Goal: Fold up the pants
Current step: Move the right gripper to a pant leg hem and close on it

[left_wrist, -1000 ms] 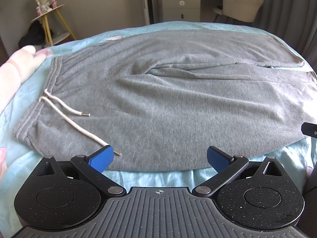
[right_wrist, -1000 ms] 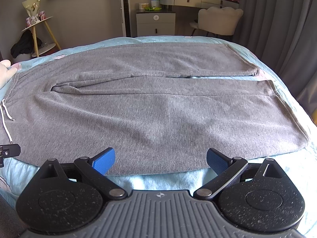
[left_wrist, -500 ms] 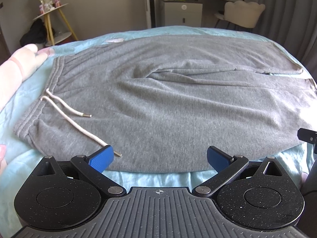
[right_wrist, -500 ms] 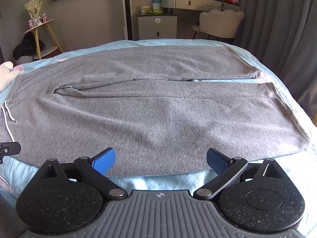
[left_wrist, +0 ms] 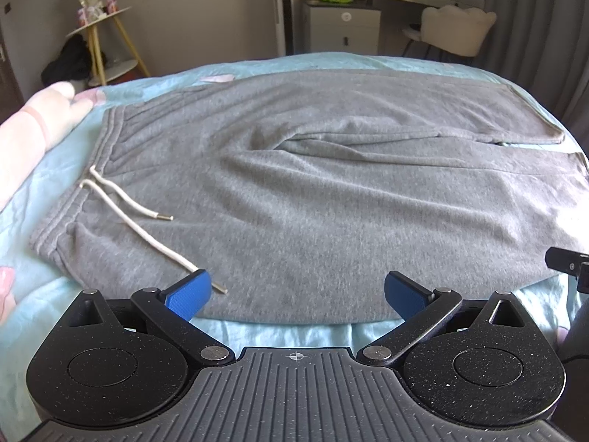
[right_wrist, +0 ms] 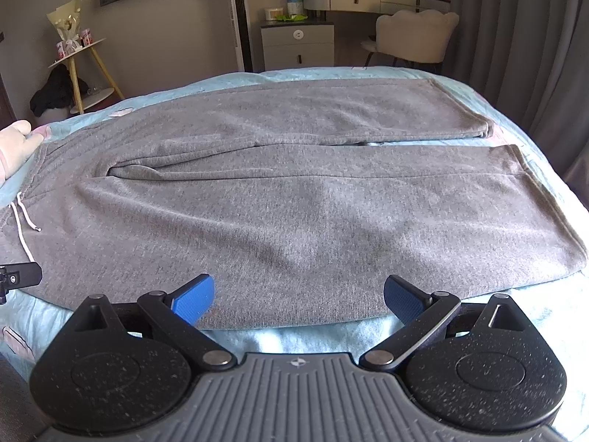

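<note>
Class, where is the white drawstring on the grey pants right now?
In the left wrist view, the white drawstring runs from the waistband at left across the grey pants, ending near the left gripper.

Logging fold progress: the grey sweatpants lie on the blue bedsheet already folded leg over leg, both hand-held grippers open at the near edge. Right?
Not folded. The right wrist view shows the grey sweatpants spread flat on the blue bedsheet, legs side by side. Both the left hand-held gripper and the right hand-held gripper are open.
</note>
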{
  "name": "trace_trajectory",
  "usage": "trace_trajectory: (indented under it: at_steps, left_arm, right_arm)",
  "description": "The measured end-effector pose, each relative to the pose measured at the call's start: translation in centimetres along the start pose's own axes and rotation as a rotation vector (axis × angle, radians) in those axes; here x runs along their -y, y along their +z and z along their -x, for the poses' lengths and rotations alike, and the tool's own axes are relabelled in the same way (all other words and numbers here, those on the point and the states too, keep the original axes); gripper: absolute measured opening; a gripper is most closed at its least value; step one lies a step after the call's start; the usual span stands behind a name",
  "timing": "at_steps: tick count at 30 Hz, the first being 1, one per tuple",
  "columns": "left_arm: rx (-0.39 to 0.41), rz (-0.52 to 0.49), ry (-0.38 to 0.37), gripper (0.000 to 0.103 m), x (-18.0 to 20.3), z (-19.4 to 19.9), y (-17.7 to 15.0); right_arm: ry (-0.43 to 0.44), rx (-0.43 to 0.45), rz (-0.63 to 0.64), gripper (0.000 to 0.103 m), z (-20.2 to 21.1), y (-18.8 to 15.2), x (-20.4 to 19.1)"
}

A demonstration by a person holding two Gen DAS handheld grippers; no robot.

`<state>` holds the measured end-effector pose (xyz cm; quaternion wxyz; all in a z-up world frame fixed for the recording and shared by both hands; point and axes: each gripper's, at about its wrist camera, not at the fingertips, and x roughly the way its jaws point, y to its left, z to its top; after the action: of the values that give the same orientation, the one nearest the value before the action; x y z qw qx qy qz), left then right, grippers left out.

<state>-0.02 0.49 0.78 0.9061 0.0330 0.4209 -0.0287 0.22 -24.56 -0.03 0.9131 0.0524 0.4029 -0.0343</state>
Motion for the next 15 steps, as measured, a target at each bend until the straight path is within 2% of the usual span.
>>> trace_trajectory:
  at_steps: [9, 12, 15]
  left_arm:
    - [-0.033, 0.006, 0.022, 0.103, 0.1, -1.1, 0.5]
    - [-0.009, 0.021, 0.048, 0.103, 0.0, -1.2, 1.2]
    - [0.021, 0.098, 0.042, 0.103, -0.4, -1.8, 3.3]
  right_arm:
    - [0.037, -0.075, -0.072, 0.099, -2.1, 0.6, 1.2]
    - [0.086, -0.074, -0.107, 0.099, -3.1, 1.8, 2.2]
    - [0.022, -0.069, -0.142, 0.099, -5.4, 4.0, 4.0]
